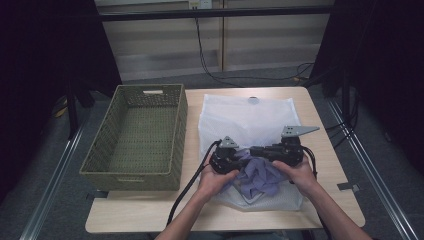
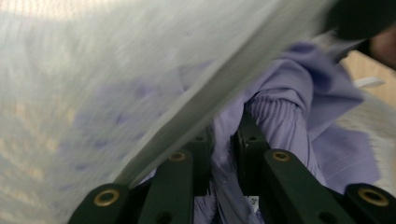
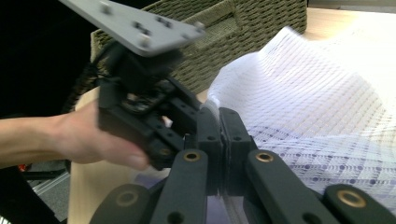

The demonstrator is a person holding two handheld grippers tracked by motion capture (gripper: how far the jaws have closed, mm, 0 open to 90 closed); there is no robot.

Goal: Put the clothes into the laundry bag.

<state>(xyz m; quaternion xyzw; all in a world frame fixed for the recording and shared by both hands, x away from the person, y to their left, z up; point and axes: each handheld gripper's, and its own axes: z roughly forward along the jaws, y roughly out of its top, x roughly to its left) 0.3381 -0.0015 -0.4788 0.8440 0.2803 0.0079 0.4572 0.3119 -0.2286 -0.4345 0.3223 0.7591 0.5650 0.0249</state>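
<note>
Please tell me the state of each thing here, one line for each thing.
Mesh bag: flat on table, near edge lifted.
Purple cloth: crumpled, partly inside bag.
Basket: upright, nothing inside.
Left tool: shut on purple cloth.
Right tool: shut on mesh bag.

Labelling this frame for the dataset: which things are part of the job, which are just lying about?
In the job:
- white mesh bag, edge pinched by right tool
- purple garment, gripped by left tool, partly in the bag

Lying about:
- woven basket, nothing visible inside
- black cable behind the table
</note>
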